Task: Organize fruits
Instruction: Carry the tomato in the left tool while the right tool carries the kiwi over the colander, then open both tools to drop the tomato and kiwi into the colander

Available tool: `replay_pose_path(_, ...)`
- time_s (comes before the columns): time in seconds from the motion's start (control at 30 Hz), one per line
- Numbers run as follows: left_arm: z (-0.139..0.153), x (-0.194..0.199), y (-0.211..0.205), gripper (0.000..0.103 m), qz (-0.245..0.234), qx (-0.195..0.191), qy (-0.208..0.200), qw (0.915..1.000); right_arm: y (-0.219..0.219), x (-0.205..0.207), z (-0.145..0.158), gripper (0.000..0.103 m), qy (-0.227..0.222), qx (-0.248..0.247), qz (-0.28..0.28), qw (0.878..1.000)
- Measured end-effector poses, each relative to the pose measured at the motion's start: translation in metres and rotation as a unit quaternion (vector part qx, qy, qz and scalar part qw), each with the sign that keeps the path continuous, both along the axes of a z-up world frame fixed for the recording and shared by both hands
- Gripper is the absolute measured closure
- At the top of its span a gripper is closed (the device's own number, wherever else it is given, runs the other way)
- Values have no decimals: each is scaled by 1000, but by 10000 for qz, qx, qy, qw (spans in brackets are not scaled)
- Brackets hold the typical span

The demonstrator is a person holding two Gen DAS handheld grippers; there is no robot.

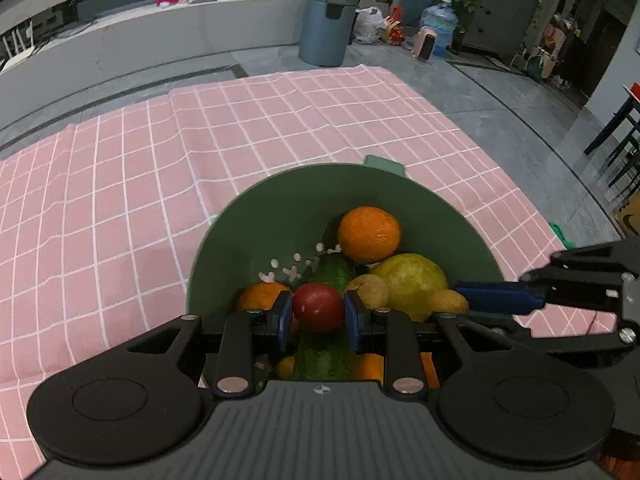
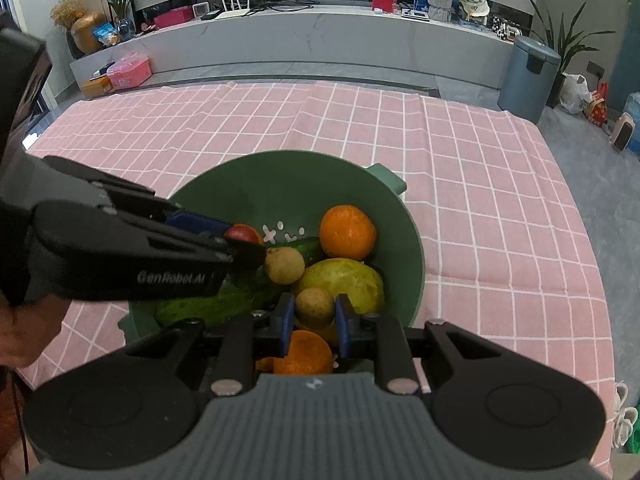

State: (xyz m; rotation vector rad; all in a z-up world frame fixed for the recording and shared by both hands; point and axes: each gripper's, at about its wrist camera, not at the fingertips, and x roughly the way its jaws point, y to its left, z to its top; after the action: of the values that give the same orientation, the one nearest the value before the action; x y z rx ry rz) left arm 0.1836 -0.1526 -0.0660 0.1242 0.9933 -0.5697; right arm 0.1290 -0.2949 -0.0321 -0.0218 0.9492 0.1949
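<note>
A green bowl (image 1: 280,208) (image 2: 240,188) stands on the pink checked cloth. It holds oranges (image 1: 368,234) (image 2: 347,232), a yellow-green pear-like fruit (image 1: 412,280) (image 2: 344,280), a cucumber (image 1: 334,272) (image 2: 216,300) and small brown fruits (image 1: 370,290) (image 2: 284,265). My left gripper (image 1: 318,314) is shut on a red fruit (image 1: 318,306), which also shows in the right wrist view (image 2: 244,234). My right gripper (image 2: 314,320) is shut on a small brown fruit (image 2: 314,307), which also shows in the left wrist view (image 1: 448,300). Both grippers are inside the bowl.
The pink checked cloth (image 1: 120,200) (image 2: 480,200) covers the table around the bowl. A grey bin (image 1: 328,26) (image 2: 528,76) stands on the floor beyond the table. A long white counter (image 2: 300,36) with clutter runs along the back.
</note>
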Motion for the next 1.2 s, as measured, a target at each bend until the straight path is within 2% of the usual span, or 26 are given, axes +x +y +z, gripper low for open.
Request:
replay_pose_path(0.07, -5, 4, 3, 71, 141, 118, 15, 9998, 0, 0, 0, 86, 10, 2, -13, 10000)
replay_pose_path(0.2, -8, 5, 9, 70, 176, -35, 77, 9998, 0, 3, -1, 86, 44, -15, -30, 10000)
replay_pose_path(0.37, -5, 2, 8, 70, 144, 23, 40, 9999, 3, 8, -2, 86, 47, -57, 12, 10000)
replay_pose_path(0.4, -2, 0, 9, 68, 136, 14, 41, 9999, 3, 8, -1, 86, 33, -46, 21, 10000)
replay_pose_path(0.47, 5, -4, 11, 58, 91, -24, -49, 9999, 5, 9, 0, 86, -6, -61, 49, 10000)
replay_pose_path(0.53, 15, -8, 14, 56, 98, -31, -178, 9998, 9, 10, 0, 86, -43, -115, 96, 9999)
replay_pose_path(0.7, 32, -10, 23, 54, 187, -73, -190, 9996, 19, 14, 3, 86, -204, -136, 303, 9992)
replay_pose_path(0.87, 39, -14, 40, 54, 406, 98, -356, 9985, 31, 26, 4, 86, -252, -108, 414, 9988)
replay_pose_path(1.03, 38, -15, 56, 53, 644, 273, -485, 9964, 42, 39, -1, 86, -262, -46, 402, 9988)
replay_pose_path(1.2, 31, -14, 68, 53, 763, 323, -439, 9956, 51, 44, -10, 85, -288, -155, 397, 9987)
